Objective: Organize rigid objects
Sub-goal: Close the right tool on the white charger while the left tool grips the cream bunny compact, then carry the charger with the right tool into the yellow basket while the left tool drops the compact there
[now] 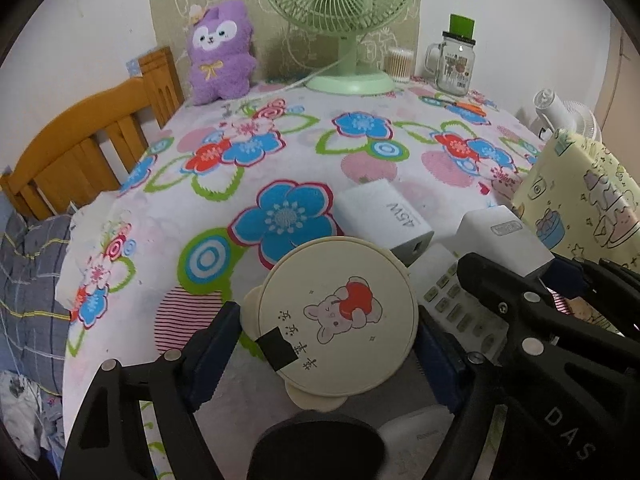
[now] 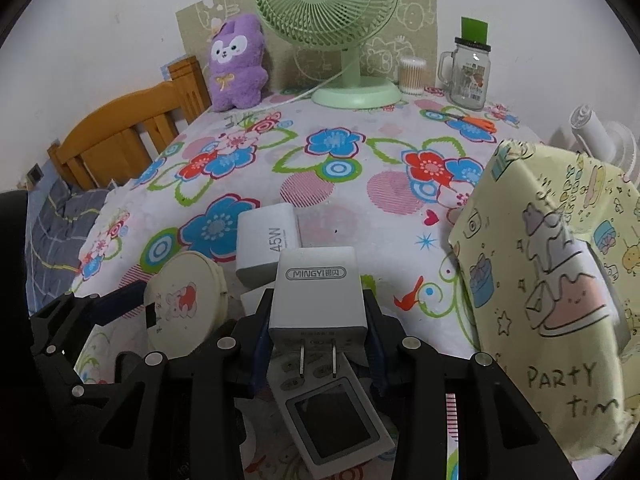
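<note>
I have both tools loaded, so I judge this the pick-up step, with delivery still ahead. My left gripper (image 1: pixel 328 344) is clamped across the round cream lid (image 1: pixel 338 316), its blue pads pressing the rim at nine and three o'clock. My right gripper (image 2: pixel 316 336) is clenched on the white plug charger (image 2: pixel 316 292), prongs pointing back at the lens. The second charger (image 2: pixel 266 244), marked 45W, lies on the flowered tablecloth (image 2: pixel 360 208) just beyond, at eleven o'clock from the held one, and a white remote (image 2: pixel 332 420) lies beneath my right jaws. The yellow party bag (image 2: pixel 552 300) stands at three o'clock. Next, I think, comes a clean lift and a carry toward that bag, keeping both grips firm and clear of each other.
</note>
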A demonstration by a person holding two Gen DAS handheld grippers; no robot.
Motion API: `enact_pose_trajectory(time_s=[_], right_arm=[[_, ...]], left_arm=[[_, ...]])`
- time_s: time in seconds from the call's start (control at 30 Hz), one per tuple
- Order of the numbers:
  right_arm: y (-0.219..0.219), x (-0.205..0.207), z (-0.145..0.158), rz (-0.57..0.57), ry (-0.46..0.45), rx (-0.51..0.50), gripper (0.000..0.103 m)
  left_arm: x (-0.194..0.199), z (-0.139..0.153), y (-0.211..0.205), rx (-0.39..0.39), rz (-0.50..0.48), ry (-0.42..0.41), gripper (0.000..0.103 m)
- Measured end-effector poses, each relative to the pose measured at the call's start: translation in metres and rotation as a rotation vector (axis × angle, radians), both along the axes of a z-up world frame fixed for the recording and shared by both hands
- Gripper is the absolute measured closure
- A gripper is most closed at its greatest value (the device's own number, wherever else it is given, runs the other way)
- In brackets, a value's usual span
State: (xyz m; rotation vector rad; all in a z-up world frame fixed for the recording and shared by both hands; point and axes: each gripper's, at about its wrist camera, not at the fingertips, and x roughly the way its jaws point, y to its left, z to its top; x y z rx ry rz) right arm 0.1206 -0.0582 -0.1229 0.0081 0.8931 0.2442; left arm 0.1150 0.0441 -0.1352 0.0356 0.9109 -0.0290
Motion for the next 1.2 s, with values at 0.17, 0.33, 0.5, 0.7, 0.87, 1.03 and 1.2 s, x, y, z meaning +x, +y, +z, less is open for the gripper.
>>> enact_pose_trajectory(time_s=[0.17, 0.33, 0.5, 0.7, 0.87, 1.03, 1.2], right_arm=[[-0.003, -0.008, 0.013, -0.002, -0.030, 0.005, 0.060], [-0.008, -0.014, 0.023, -0.005, -0.052, 0.009, 0.060], [-0.012, -0.020, 0.033, -0.008, -0.068, 0.012, 0.060], [-0.016, -0.029, 0.046, -0.009, -0.091, 0.008, 0.060], [-0.023, -0.037, 0.057, -0.009, -0.110, 0.006, 0.060], [-0.033, -0.046, 0.067, -0.019, -0.128, -0.003, 0.060], [-0.044, -0.054, 0.076, -0.026, -0.140, -0.011, 0.060]], left_arm=[[-0.008, 0.013, -0.002, -0.010, -0.001, -0.040, 0.018], [-0.015, 0.023, -0.006, -0.014, 0.002, -0.065, 0.018], [-0.021, 0.032, -0.010, -0.010, 0.003, -0.085, 0.018], [-0.031, 0.045, -0.015, -0.004, 0.011, -0.108, 0.018], [-0.040, 0.056, -0.023, -0.001, 0.014, -0.125, 0.018], [-0.049, 0.066, -0.031, 0.004, 0.013, -0.143, 0.018], [-0.057, 0.073, -0.040, -0.001, 0.010, -0.155, 0.018]])
